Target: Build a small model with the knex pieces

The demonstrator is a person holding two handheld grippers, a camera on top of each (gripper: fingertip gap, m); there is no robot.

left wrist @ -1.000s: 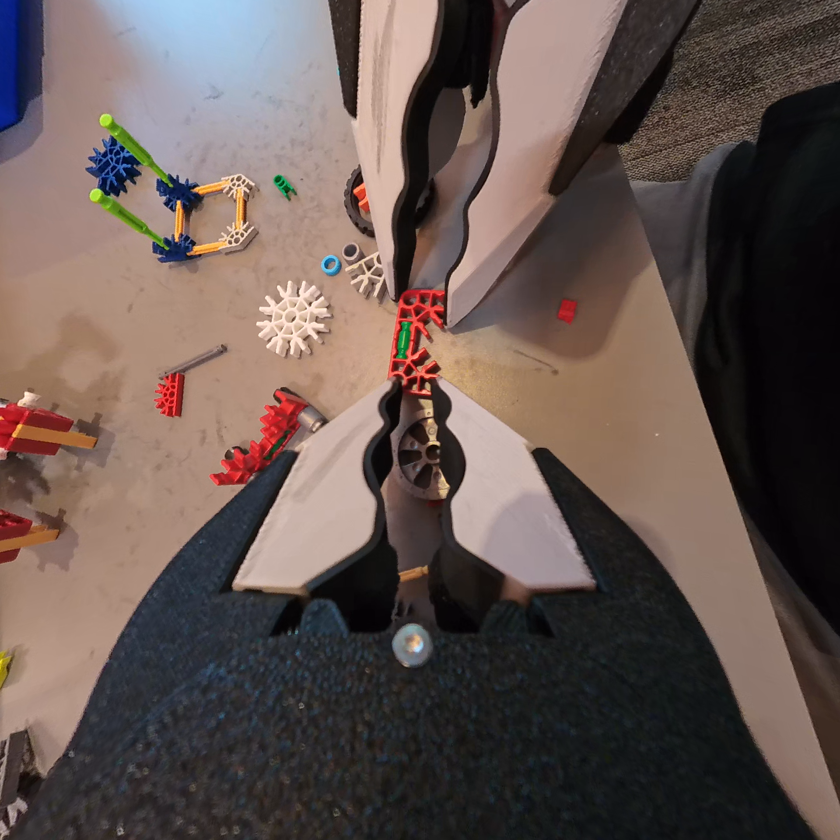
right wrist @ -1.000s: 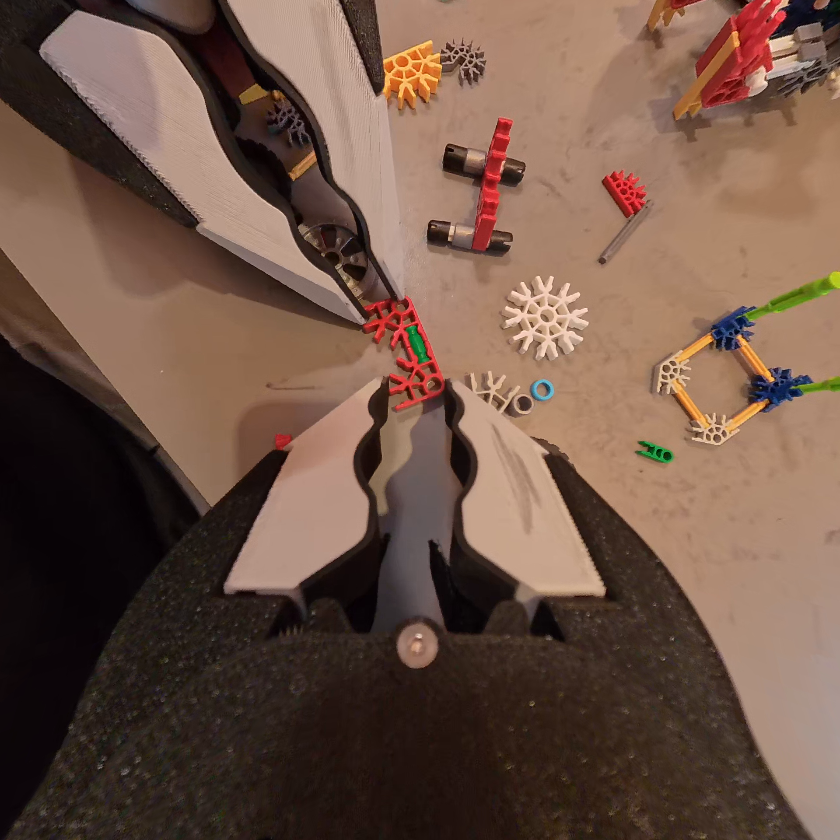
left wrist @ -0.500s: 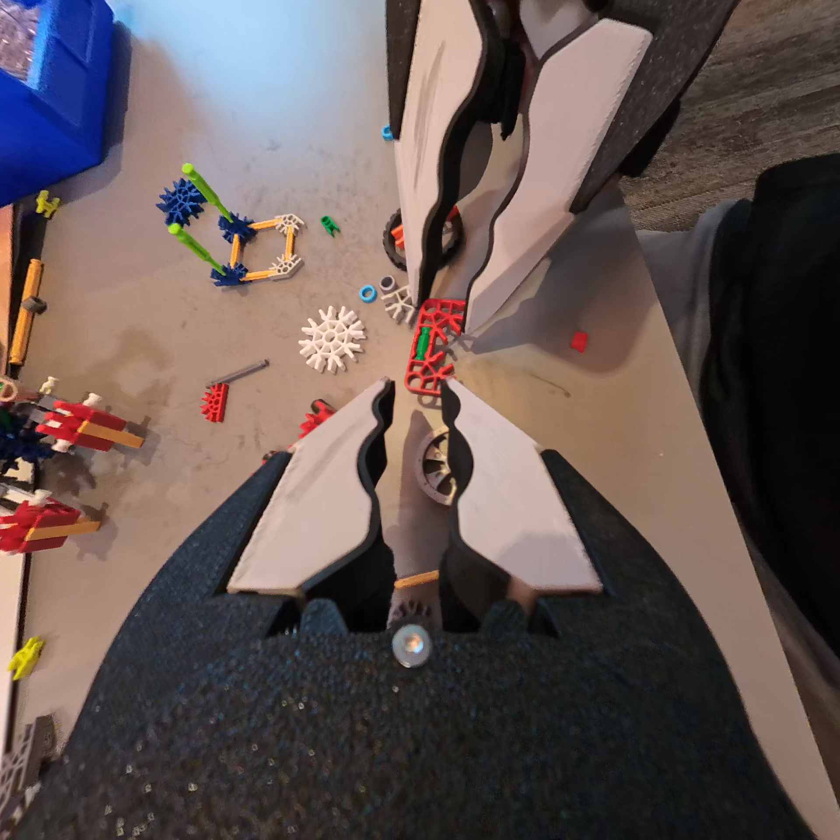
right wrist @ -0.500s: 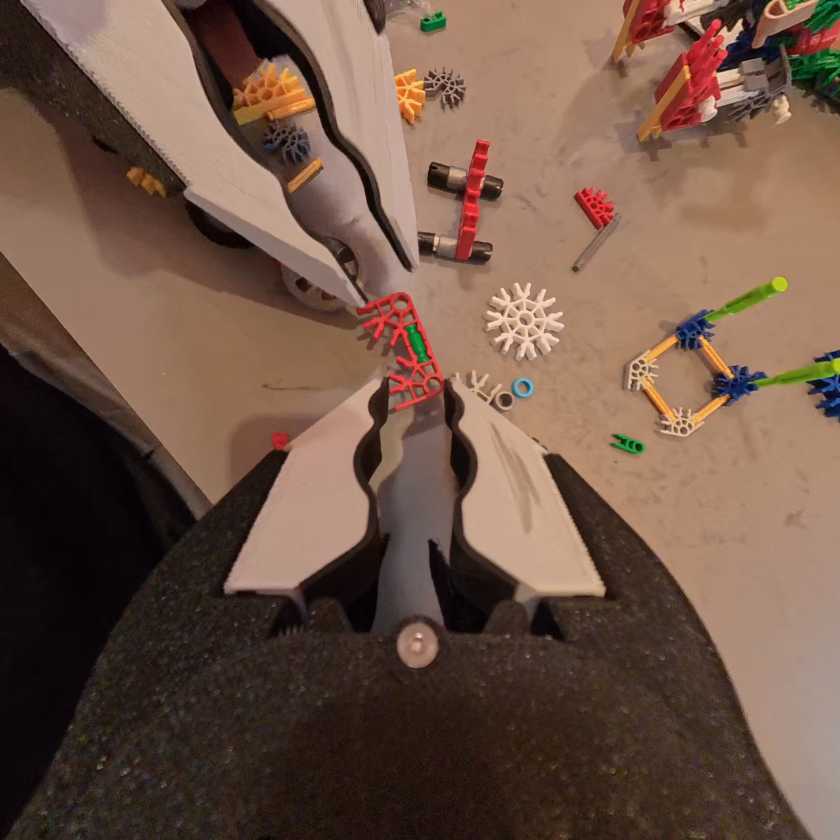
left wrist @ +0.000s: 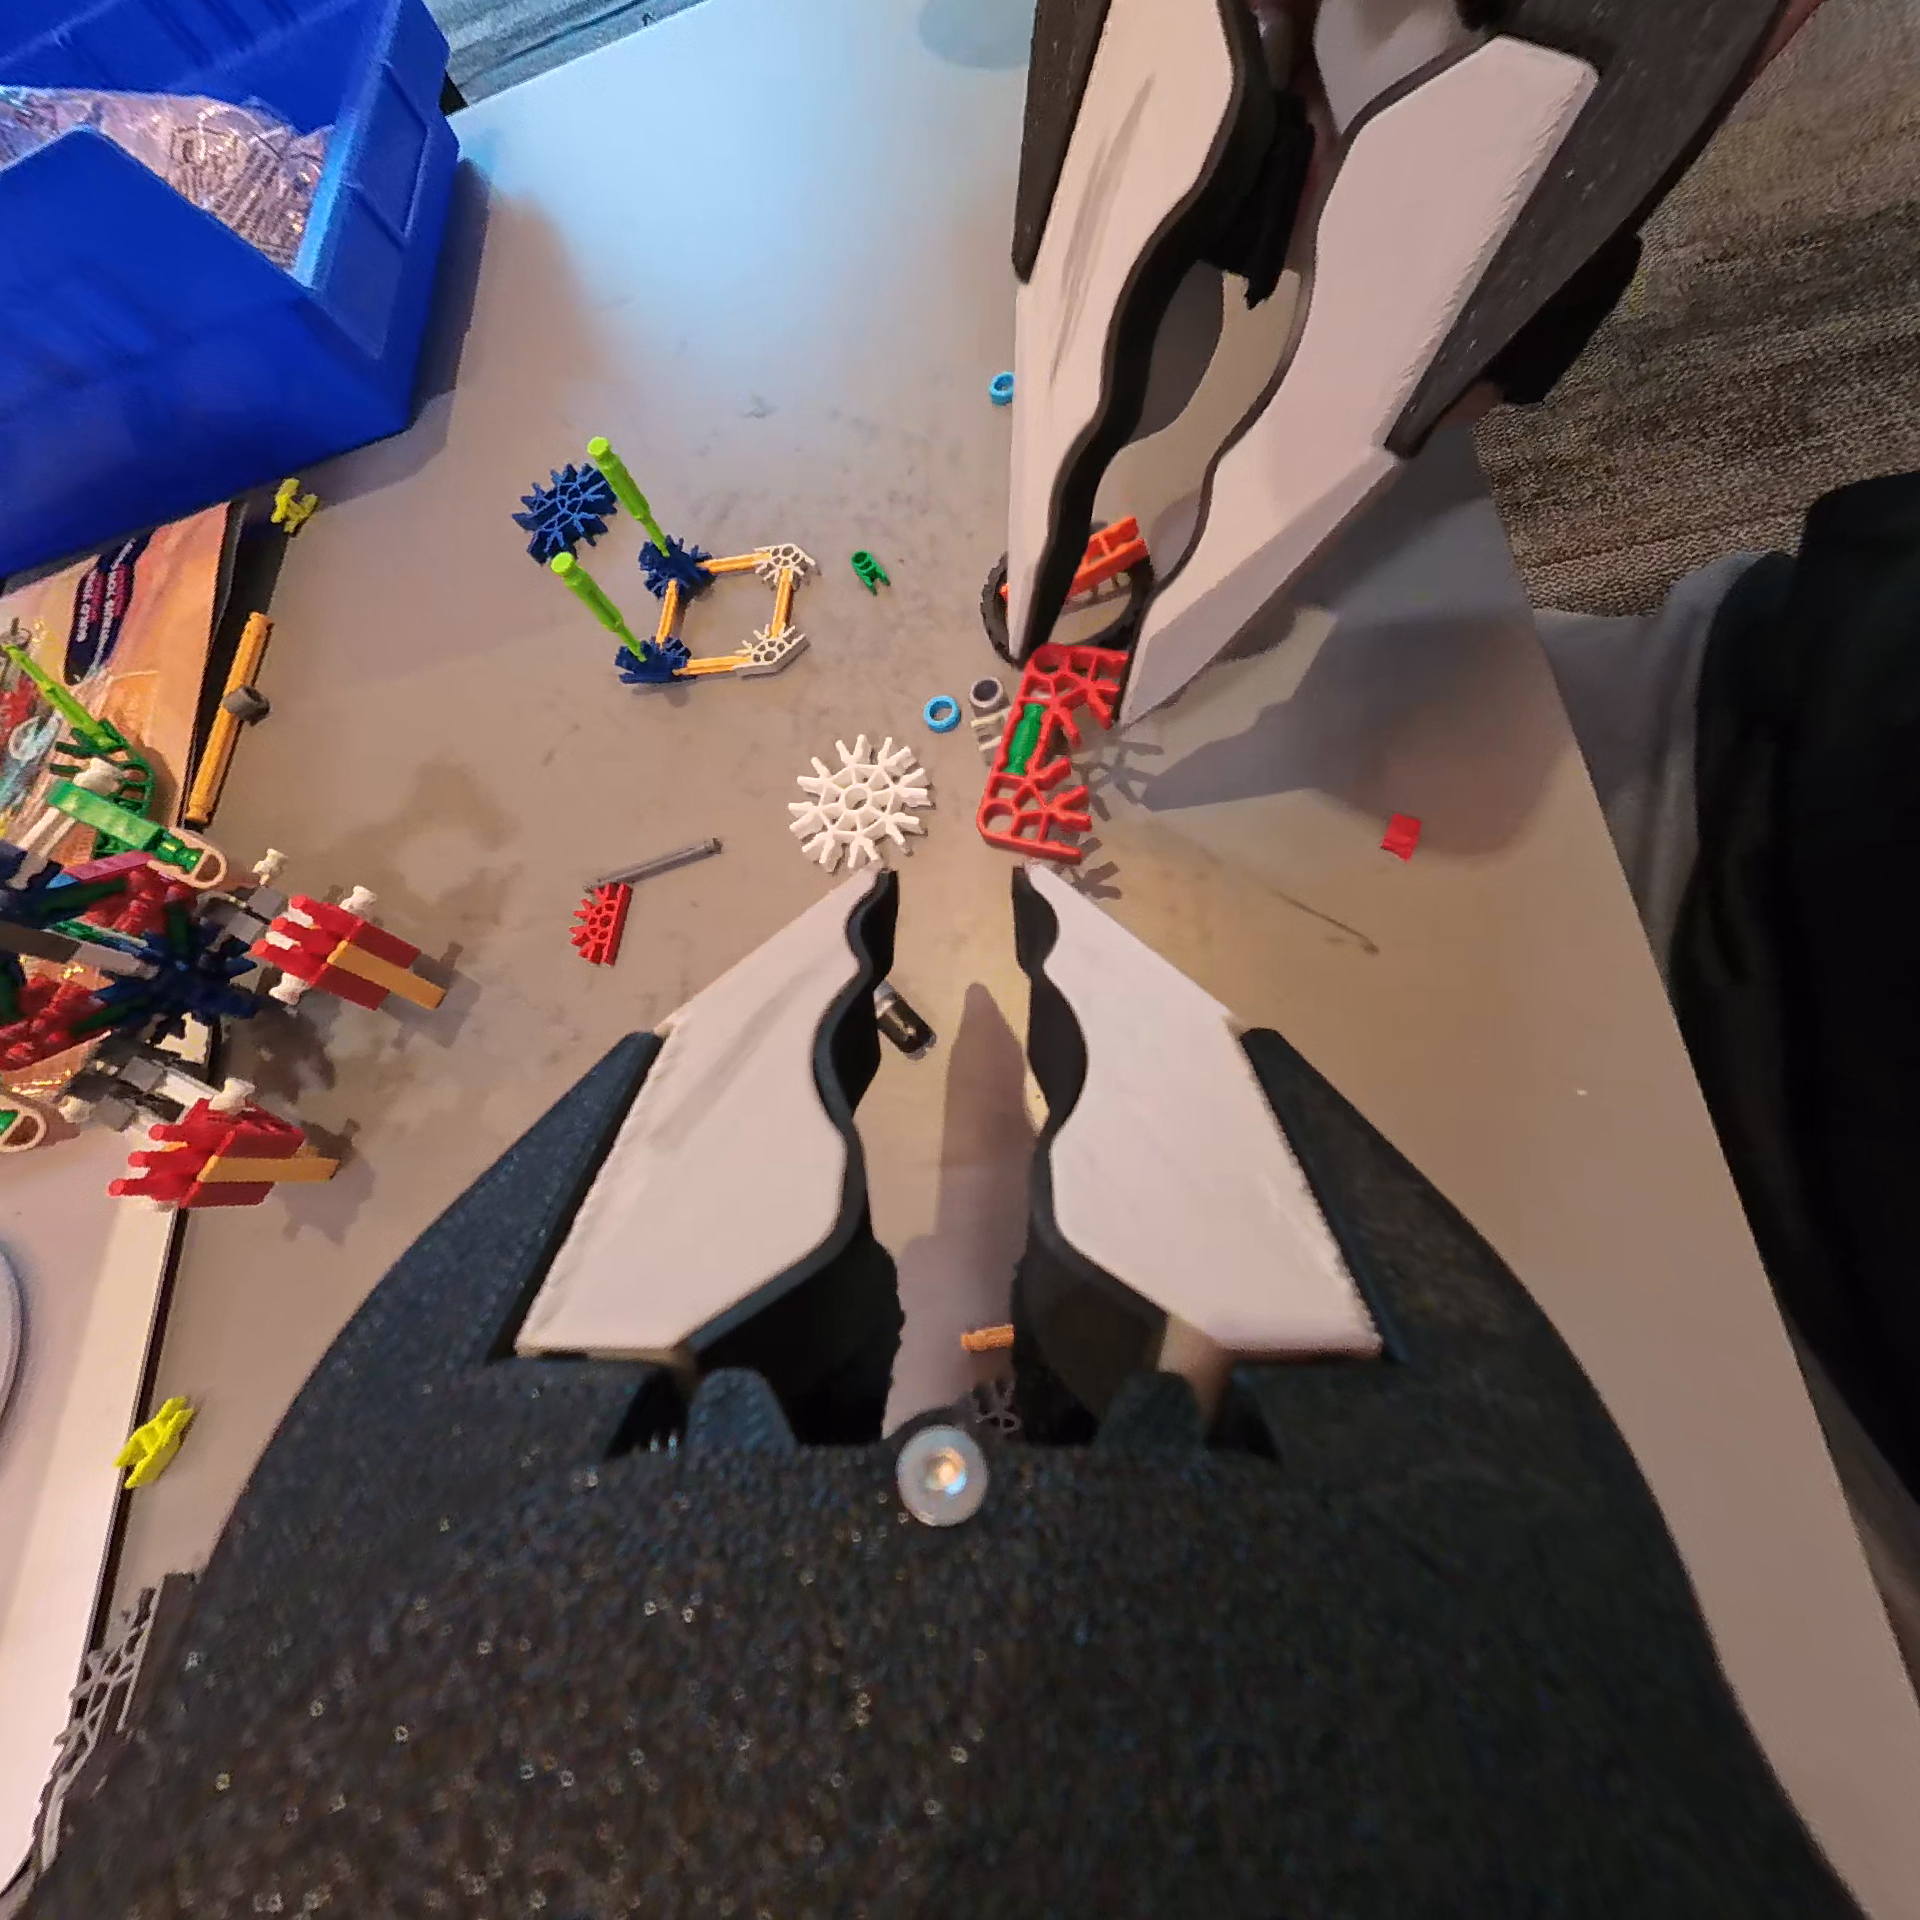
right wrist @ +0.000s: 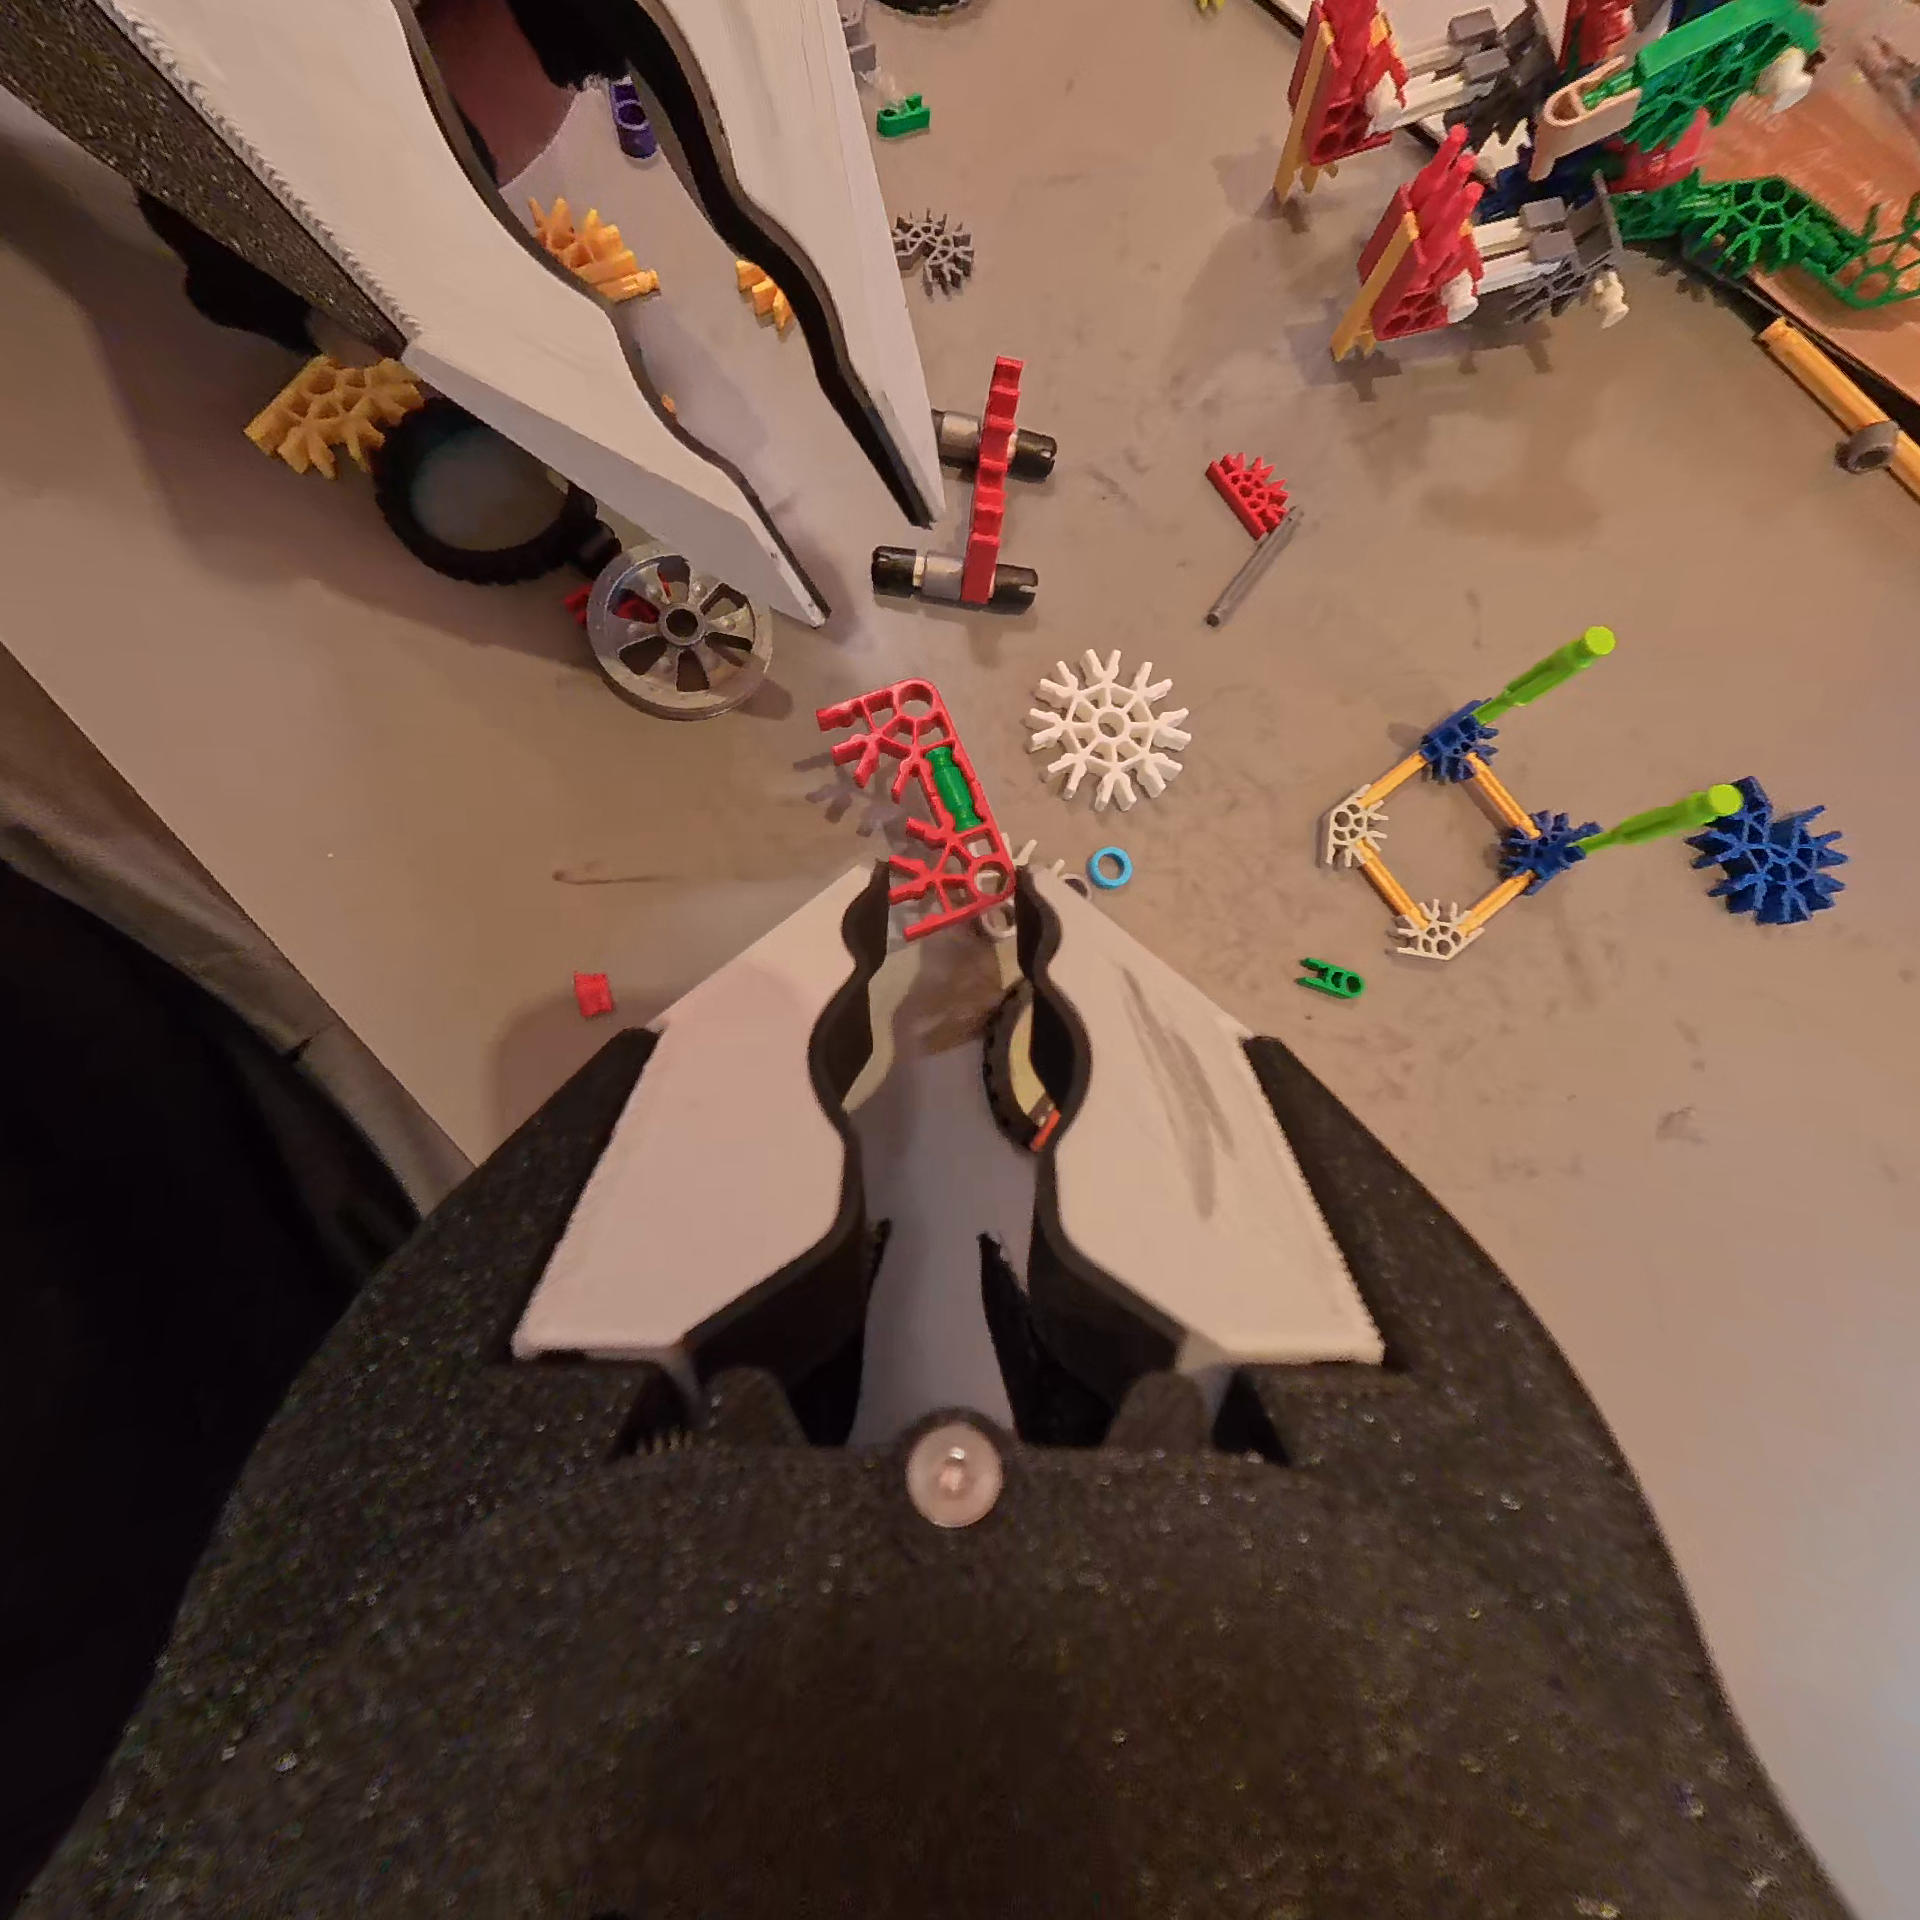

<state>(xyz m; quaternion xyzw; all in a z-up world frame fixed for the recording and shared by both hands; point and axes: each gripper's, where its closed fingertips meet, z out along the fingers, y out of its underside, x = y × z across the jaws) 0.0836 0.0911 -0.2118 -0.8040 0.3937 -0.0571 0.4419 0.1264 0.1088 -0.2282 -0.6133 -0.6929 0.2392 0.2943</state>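
A small assembly (right wrist: 925, 769) of two red connectors joined by a short green rod hangs just above the grey table (right wrist: 1351, 1195), casting a shadow. My right gripper (right wrist: 954, 881) is shut on its near red connector. The left wrist view shows this gripper (left wrist: 1081, 681) reaching in from the top, holding the assembly (left wrist: 1034, 764). My left gripper (left wrist: 951, 883) is open and empty, its tips a short way from the assembly's free end. In the right wrist view it (right wrist: 873, 566) hangs at the upper left, apart from the assembly.
A white snowflake connector (right wrist: 1107, 727), a silver wheel hub (right wrist: 681, 632), a black tyre (right wrist: 473, 509) and a red bar with two rollers (right wrist: 987, 499) lie nearby. A blue-and-yellow frame (left wrist: 717, 613), a blue bin (left wrist: 187, 270) and built models (left wrist: 156, 935) sit left. The table edge (left wrist: 1621, 935) runs right.
My left gripper has opened, let go of the red assembly's end and drawn back and up. My right gripper keeps hold of the assembly, and both views now sit higher above the table.
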